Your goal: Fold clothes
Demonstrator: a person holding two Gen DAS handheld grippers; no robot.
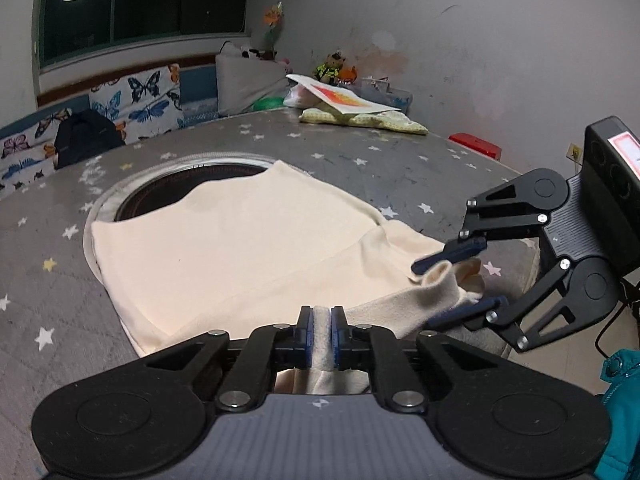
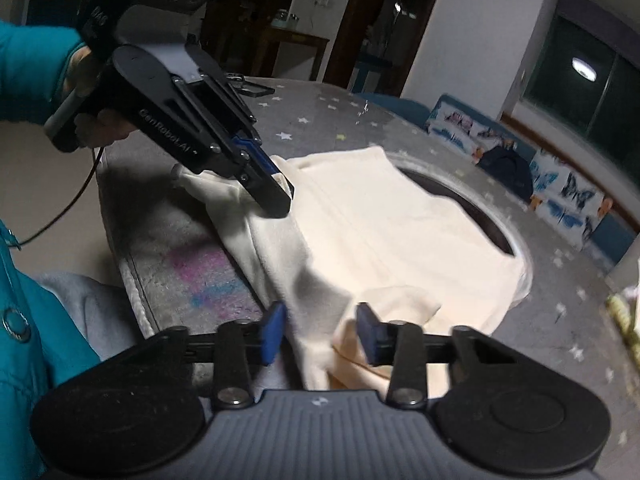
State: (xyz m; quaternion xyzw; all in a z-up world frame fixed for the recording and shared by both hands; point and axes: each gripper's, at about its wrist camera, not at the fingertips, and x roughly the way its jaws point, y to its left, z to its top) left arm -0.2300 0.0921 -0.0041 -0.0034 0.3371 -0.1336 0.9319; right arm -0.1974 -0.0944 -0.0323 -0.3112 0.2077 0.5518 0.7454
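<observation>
A cream garment (image 1: 240, 248) lies spread on a round table under a grey star-print cover (image 1: 360, 168), partly over a round dark opening (image 1: 192, 184) in the table's middle. My left gripper (image 1: 322, 332) is shut on a pinched fold at the garment's near edge; in the right wrist view, the left gripper (image 2: 280, 196) lifts that edge. My right gripper (image 2: 322, 334) stands open around a bunched corner of the garment (image 2: 380, 232), with cloth between its blue pads (image 2: 274, 332). From the left, the right gripper (image 1: 456, 280) straddles a raised cuff.
At the table's far edge lie a yellow-green cloth (image 1: 360, 120) and a sheet of paper (image 1: 348, 98). A red stool (image 1: 476, 144), a black backpack (image 1: 86, 136) and butterfly cushions (image 1: 148, 100) stand beyond. A person in a teal jacket (image 2: 24, 320) is close by.
</observation>
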